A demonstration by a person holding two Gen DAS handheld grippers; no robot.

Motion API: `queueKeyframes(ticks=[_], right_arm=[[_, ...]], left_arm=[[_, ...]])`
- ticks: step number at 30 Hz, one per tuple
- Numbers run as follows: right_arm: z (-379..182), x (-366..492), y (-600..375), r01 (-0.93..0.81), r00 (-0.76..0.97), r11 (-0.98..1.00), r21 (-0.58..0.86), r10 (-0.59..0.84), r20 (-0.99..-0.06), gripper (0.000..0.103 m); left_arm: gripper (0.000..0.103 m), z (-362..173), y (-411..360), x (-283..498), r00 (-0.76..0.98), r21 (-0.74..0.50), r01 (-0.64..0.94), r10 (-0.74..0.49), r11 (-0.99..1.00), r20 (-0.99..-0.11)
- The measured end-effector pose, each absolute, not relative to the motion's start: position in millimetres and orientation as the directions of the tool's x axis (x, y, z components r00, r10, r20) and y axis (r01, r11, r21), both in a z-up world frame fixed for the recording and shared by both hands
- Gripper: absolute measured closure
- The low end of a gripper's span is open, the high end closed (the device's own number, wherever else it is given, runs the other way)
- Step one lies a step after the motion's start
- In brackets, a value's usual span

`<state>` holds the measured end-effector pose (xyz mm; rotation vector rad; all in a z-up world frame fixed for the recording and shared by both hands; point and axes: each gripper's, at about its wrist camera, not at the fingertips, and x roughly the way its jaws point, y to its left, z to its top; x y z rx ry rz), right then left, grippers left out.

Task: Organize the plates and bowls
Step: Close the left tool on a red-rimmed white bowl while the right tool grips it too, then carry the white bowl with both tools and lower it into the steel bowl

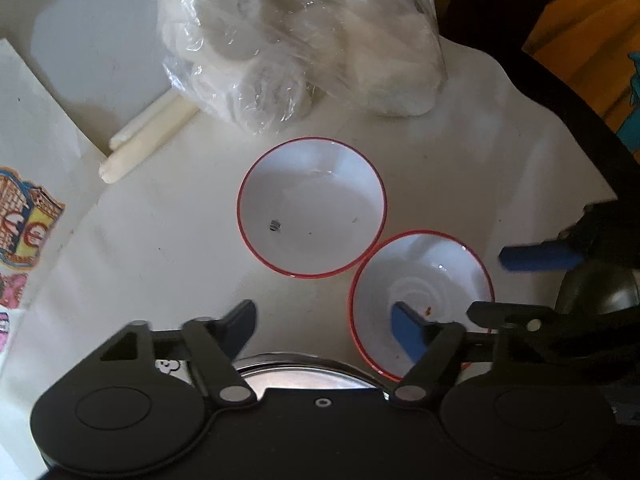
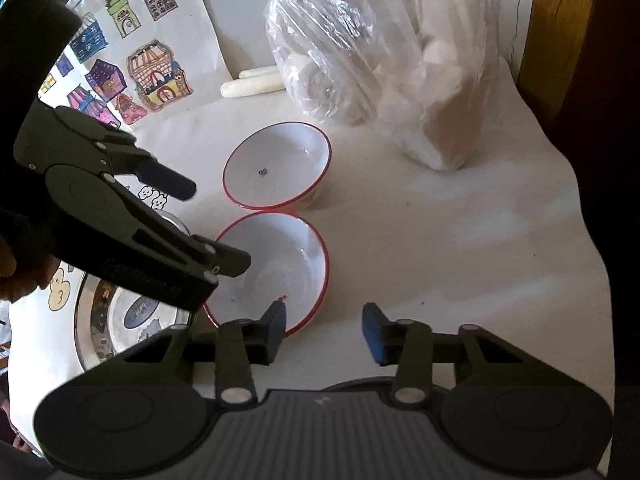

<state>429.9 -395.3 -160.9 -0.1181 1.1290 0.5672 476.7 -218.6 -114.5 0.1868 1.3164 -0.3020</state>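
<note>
Tabletop [image 2: 440,220], white cover: plastic bag [image 2: 360,60] far; two red-rimmed bowls, far bowl [image 1: 312,206] and near bowl [image 1: 420,304], rims touching; steel plate [image 2: 120,320] near left. Left gripper [image 1: 324,328] and right gripper [image 2: 324,328]: jaws released, empty, flanking the near bowl. Risk: a thin-rim grip may slip, knocking the near bowl against its neighbour.

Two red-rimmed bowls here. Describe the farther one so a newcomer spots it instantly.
Start at the big clear plastic bag on the white table. Just in front of it sits the farther bowl, touching the nearer bowl. Only the farther bowl has a small dark mark inside.
</note>
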Motion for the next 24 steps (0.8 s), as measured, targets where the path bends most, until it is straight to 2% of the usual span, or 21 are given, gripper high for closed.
queueKeyframes(ticks=[4, 9, 11, 15, 19, 24], right_arm=[[-163.7, 435.8, -393.6, -0.468, 0.28, 0.854, 0.227, 0.387, -0.878, 0.077], [-166.6, 441.8, -395.7, -0.449, 0.252, 0.852, 0.268, 0.409, -0.877, 0.087], [-167.1, 444.2, -397.6, -0.437, 0.246, 0.855, 0.28, 0.413, -0.877, 0.089], [-168.9, 454.0, -404.9, -0.378, 0.232, 0.869, 0.319, 0.423, -0.876, 0.096], [-171.1, 462.4, -411.8, -0.346, 0.228, 0.87, 0.351, 0.441, -0.868, 0.098], [-175.2, 468.1, -416.0, -0.339, 0.21, 0.863, 0.376, 0.459, -0.863, 0.098]], left_arm=[[0.059, -113.7, -218.4, 480.4, 0.208, -0.072, 0.29, -0.136, 0.954, -0.969], [0.072, -114.3, -219.3, 482.6, 0.181, -0.122, 0.247, -0.169, 0.961, -0.969], [0.084, -115.5, -220.8, 482.3, 0.173, -0.131, 0.23, -0.173, 0.964, -0.97], [0.09, -120.1, -220.7, 482.9, 0.145, -0.143, 0.159, -0.167, 0.977, -0.975], [0.098, -122.4, -222.6, 481.1, 0.126, -0.153, 0.106, -0.166, 0.983, -0.978], [0.098, -121.2, -225.6, 477.6, 0.138, -0.142, 0.058, -0.149, 0.988, -0.979]])
